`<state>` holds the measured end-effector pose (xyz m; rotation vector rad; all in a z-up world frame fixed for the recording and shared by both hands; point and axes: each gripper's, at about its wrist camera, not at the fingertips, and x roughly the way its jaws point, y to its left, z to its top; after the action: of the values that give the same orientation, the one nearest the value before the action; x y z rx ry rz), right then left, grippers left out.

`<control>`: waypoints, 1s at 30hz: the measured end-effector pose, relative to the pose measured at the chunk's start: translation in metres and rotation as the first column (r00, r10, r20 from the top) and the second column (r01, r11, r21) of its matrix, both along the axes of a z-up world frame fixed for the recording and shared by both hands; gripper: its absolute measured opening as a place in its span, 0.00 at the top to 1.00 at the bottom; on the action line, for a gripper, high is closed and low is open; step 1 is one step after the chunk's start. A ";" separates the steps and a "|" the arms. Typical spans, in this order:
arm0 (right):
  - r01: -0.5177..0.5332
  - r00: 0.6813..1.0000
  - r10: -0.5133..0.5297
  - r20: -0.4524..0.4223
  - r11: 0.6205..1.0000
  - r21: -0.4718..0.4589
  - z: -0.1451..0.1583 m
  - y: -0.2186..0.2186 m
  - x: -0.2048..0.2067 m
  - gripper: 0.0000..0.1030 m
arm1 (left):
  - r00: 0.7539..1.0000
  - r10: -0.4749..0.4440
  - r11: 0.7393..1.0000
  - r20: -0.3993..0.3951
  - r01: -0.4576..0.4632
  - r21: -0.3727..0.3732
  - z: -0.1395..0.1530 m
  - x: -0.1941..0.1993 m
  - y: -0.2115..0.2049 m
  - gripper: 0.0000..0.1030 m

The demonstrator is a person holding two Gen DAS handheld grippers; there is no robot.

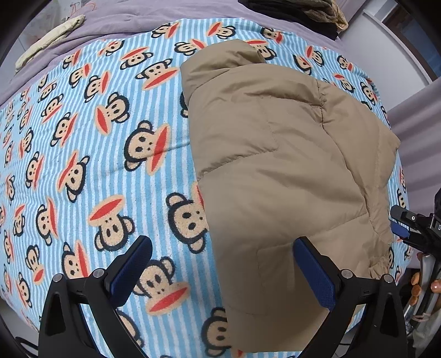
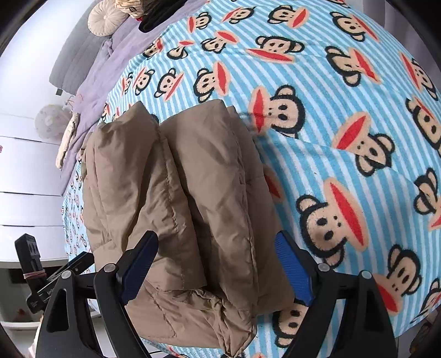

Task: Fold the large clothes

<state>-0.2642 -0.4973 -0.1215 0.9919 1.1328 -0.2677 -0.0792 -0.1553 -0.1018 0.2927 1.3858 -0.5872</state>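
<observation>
A tan puffer jacket (image 1: 281, 170) lies folded on a blue-and-white striped blanket with monkey faces (image 1: 96, 151). My left gripper (image 1: 220, 264) is open and empty, hovering over the jacket's near left edge. In the right wrist view the jacket (image 2: 187, 198) lies as a thick bundle with sleeves folded on top. My right gripper (image 2: 217, 264) is open and empty, just above the jacket's near end. The right gripper also shows at the right edge of the left wrist view (image 1: 405, 223).
A purple sheet (image 1: 132, 16) covers the bed beyond the blanket (image 2: 344, 82). A cream folded cloth (image 1: 46, 41) and dark clothes (image 1: 292, 13) lie at the far end. A round cushion (image 2: 106, 18) and white drawers (image 2: 24, 179) are at the left.
</observation>
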 end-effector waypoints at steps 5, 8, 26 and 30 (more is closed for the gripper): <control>-0.005 0.999 0.004 -0.043 0.999 -0.035 -0.001 -0.006 0.001 0.14 | 1.000 -0.008 1.000 0.020 0.008 0.018 0.003 -0.002 -0.003 0.00; -0.007 0.997 -0.004 -0.079 0.989 -0.145 0.006 -0.010 0.001 0.14 | 1.000 -0.012 1.000 0.028 0.012 0.022 0.004 -0.003 -0.004 0.00; 0.028 1.000 -0.028 0.002 0.989 -0.147 0.010 -0.016 -0.004 0.00 | 0.999 -0.029 0.999 0.041 0.027 0.034 0.005 -0.008 -0.010 0.00; 0.018 1.000 -0.017 0.009 0.990 -0.136 0.008 -0.020 -0.003 0.00 | 0.999 -0.029 0.999 0.034 0.028 0.031 0.004 -0.006 -0.009 0.00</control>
<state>-0.2668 -0.5176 -0.1134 0.8811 1.0847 -0.3503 -0.0852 -0.1646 -0.0980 0.3460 1.3607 -0.5826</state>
